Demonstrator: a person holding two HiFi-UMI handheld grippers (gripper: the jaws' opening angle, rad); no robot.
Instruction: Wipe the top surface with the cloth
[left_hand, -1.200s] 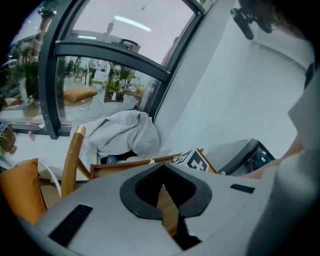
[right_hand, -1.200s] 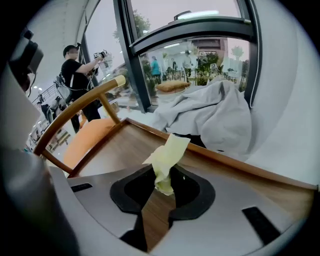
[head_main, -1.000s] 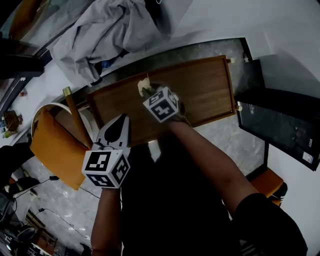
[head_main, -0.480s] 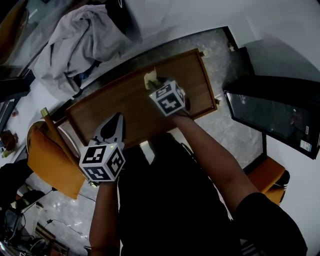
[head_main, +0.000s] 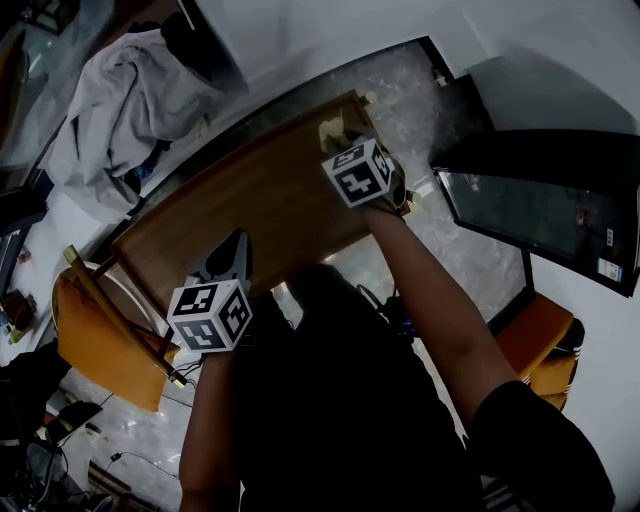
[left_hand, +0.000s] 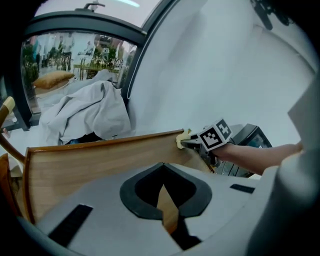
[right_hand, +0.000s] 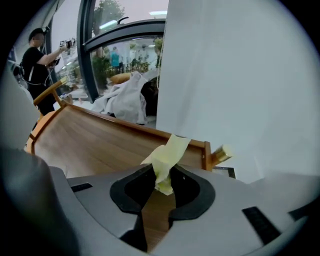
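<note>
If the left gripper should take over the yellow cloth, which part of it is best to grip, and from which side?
Probably the free flap of the yellow cloth that stands up beyond the right gripper, which pinches its lower, bunched end. Come from above the wooden top, since the flap appears to rise clear of it.

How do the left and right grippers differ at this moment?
The right gripper is clamped on the yellow cloth; the left gripper has its jaws together on nothing. The right gripper is out at the far right corner of the wooden top; the left gripper sits by its near edge, toward the left. Both point across the same top.
</note>
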